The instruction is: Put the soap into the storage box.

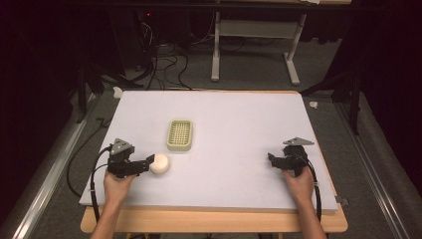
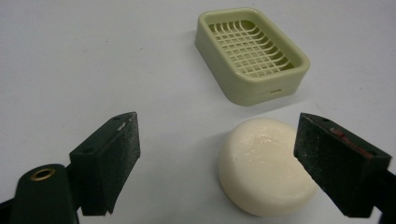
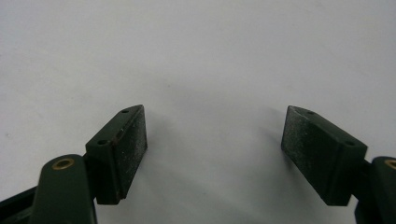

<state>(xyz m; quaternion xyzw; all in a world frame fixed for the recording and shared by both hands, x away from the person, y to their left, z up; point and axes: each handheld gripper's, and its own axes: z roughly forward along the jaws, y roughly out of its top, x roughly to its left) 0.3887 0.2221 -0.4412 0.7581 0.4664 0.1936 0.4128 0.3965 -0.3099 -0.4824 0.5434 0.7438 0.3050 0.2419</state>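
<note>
A round cream soap bar [image 1: 160, 163] [image 2: 263, 167] lies on the white mat, just in front of a pale green slotted soap dish [image 1: 179, 134] [image 2: 252, 53]. My left gripper [image 1: 148, 163] [image 2: 217, 161] is open at the mat's front left, its jaws wide apart. The soap lies between them, close against the right-hand pad [image 2: 327, 163] and well off the left-hand one. My right gripper [image 1: 272, 159] [image 3: 215, 149] rests at the front right, open, with bare mat between its jaws.
The white mat [image 1: 234, 124] covers a wooden table [image 1: 214, 221] whose front edge shows below it. Behind the table stand a white desk frame [image 1: 254, 45] and loose cables [image 1: 159, 59] on the floor. A metal rail [image 1: 50, 174] runs along the left.
</note>
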